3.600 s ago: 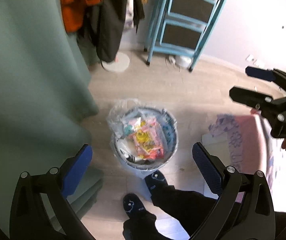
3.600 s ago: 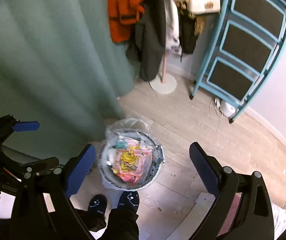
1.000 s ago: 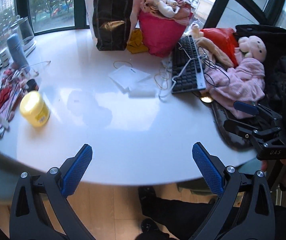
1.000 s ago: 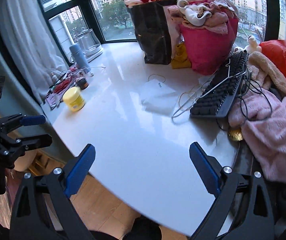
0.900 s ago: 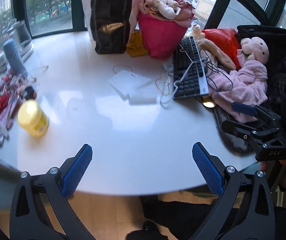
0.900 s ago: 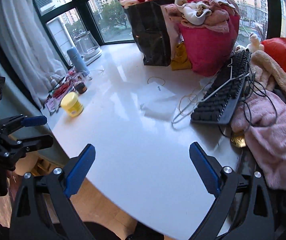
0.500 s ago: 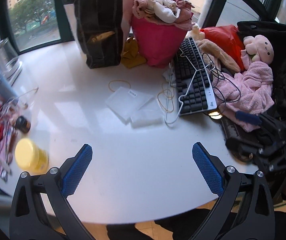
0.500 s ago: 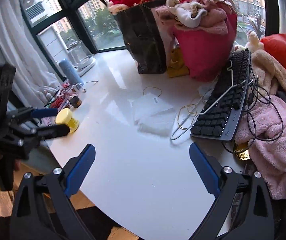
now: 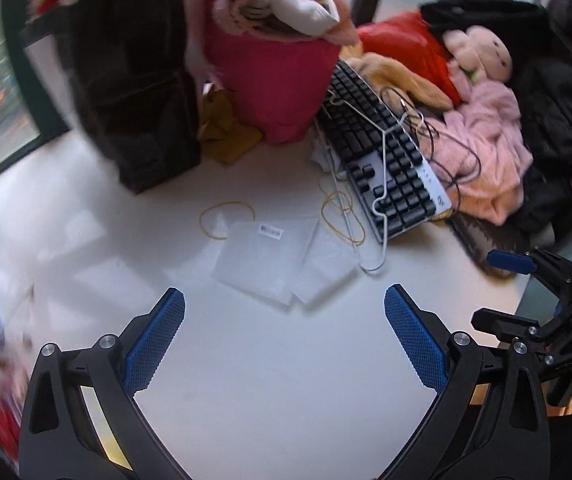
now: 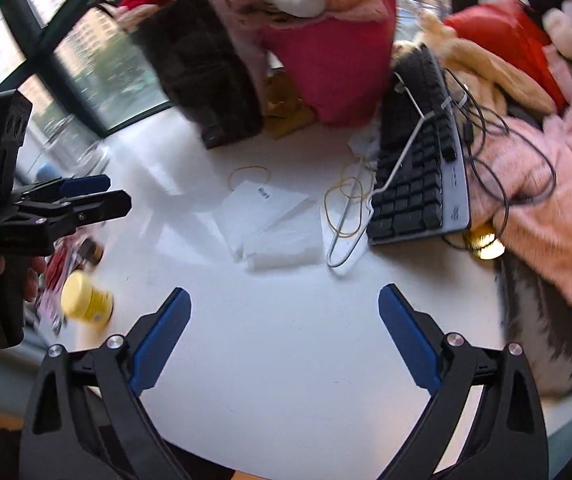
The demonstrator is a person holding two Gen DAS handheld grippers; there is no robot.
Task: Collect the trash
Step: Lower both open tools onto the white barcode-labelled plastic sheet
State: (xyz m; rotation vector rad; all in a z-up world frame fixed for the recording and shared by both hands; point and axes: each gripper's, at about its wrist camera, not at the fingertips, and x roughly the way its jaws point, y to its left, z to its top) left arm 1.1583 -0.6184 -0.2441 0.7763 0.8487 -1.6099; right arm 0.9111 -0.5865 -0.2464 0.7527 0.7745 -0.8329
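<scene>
Two flat clear plastic bags lie on the white table (image 9: 270, 392): a larger one with a small label (image 9: 266, 258) and a smaller one (image 9: 326, 270) overlapping its right side. In the right wrist view the same bags (image 10: 266, 218) sit mid-table. My left gripper (image 9: 284, 316) hovers open just short of the bags, nothing between its blue pads. My right gripper (image 10: 284, 312) is open too, a little nearer the table edge. Each gripper shows in the other's view: the right gripper (image 9: 502, 292) at the right edge, the left gripper (image 10: 106, 194) at the left.
A black keyboard (image 9: 382, 164) with cables and a white wire hanger (image 9: 370, 216) lies right of the bags. Yellow rubber bands (image 9: 226, 214) are beside them. Behind stand a black bag (image 9: 134, 80) and a pink bag of clothes (image 9: 274, 76). A yellow jar (image 10: 86, 300) sits at the left.
Both grippers have swung up from the floor bin to the table, then moved forward and down toward the plastic bags. Both stay open and empty.
</scene>
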